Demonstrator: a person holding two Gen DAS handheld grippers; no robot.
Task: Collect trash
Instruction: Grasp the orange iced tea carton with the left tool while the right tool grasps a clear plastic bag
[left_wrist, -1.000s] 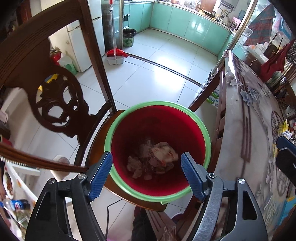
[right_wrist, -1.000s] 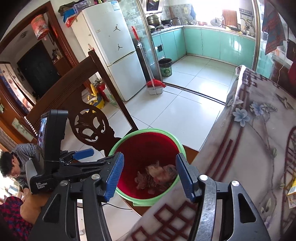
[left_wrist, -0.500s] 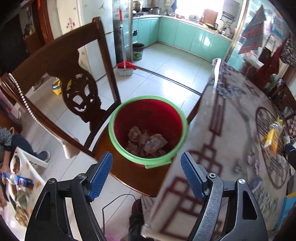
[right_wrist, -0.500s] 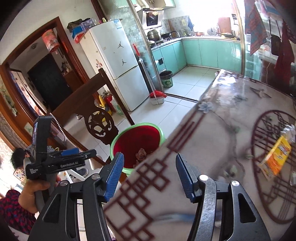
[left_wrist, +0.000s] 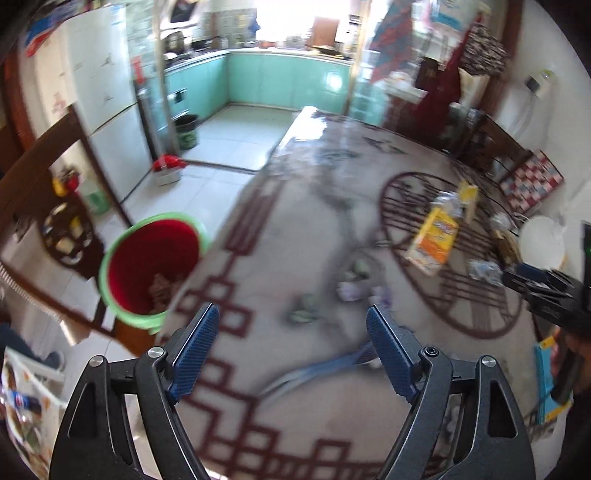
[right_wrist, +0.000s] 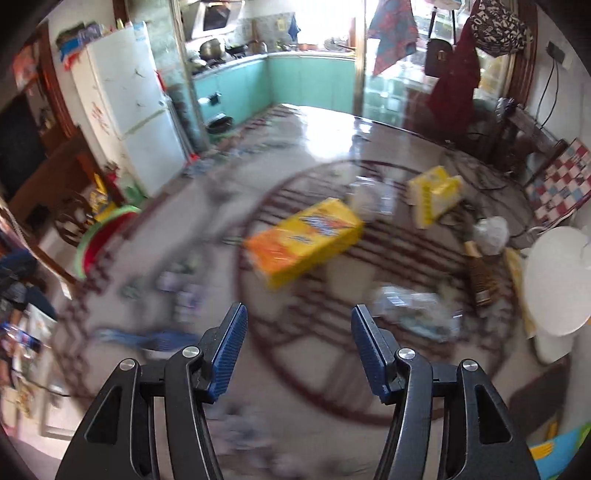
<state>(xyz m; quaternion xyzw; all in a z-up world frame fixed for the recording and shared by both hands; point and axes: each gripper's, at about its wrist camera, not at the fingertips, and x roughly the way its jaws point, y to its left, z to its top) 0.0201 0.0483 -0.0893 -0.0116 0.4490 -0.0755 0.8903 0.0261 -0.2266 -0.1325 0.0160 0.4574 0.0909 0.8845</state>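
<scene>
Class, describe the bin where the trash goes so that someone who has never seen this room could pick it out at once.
Start at the big patterned table and go to its edge on the kitchen side. There, in front of a carved dark wooden chair, stands the bin, with crumpled scraps inside. It is bright red inside with a green rim, unlike the dark bucket farther off on the kitchen floor.

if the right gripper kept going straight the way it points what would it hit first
Probably the tablecloth just ahead of the open right gripper, since it tilts down at the table. Further along that line lies the yellow-orange packet. Blur makes depth uncertain.
</scene>
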